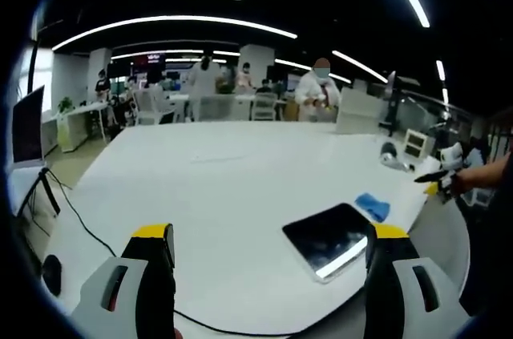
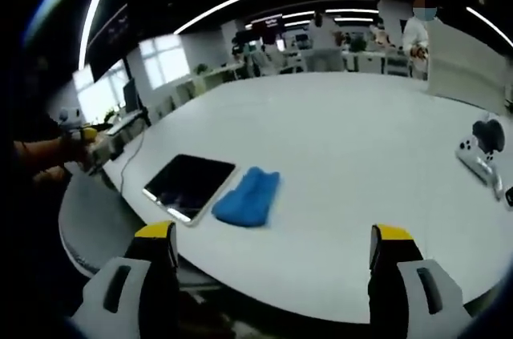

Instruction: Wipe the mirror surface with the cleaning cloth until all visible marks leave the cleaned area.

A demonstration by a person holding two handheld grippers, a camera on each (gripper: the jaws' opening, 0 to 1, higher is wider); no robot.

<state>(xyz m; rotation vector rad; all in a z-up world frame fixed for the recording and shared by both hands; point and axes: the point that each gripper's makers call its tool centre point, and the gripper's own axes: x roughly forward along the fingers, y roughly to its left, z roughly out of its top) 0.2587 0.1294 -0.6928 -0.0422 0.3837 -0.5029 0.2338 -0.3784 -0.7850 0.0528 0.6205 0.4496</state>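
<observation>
Plainly, both grippers' jaws gape wide, holding nothing.

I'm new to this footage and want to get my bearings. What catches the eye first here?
On the big white table, a dark mirror lies flat near the edge, with a blue cloth beside it, the two barely apart. Both claws hang open over the table edge, holding nothing: the left claw and the right claw. Behind the table is an open office with people standing under long ceiling lights.
</observation>
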